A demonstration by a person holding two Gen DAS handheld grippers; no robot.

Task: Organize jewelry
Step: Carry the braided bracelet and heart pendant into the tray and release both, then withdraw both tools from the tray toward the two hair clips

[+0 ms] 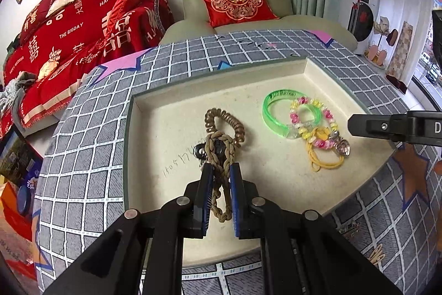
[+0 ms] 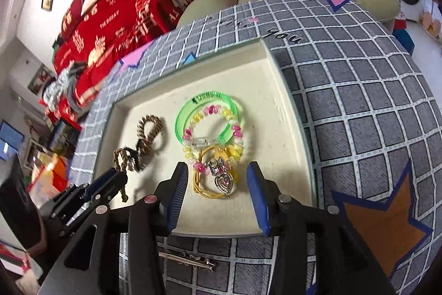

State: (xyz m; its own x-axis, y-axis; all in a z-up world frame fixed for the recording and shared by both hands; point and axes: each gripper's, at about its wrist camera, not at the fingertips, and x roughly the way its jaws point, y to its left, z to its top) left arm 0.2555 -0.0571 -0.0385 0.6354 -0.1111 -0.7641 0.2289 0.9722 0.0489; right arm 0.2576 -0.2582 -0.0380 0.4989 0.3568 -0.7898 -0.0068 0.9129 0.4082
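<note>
Tools [image 1: 221, 170] two, bracelets [image 2: 210, 118] two

One cream tray [image 2: 290, 112] sits on the desk [image 2: 359, 101], holding six pieces of jewelry in two clusters. At the tray's 9 o'clock side are two: one brown spiral hair tie [image 1: 225, 123] and one braided tan cord loop [image 1: 221, 156]. Toward 3 o'clock are four, overlapping: one green bangle [image 2: 182, 118], one pink-and-yellow beaded bracelet [image 2: 237, 134], one yellow elastic band [image 2: 204, 192] and one silver heart charm [image 2: 225, 181]. One metal hair clip [image 2: 187, 259] lies on the desk off the tray's 6 o'clock edge. Two tools are in view, one left tool [image 1: 221, 173] and one right tool [image 2: 218, 176].
</note>
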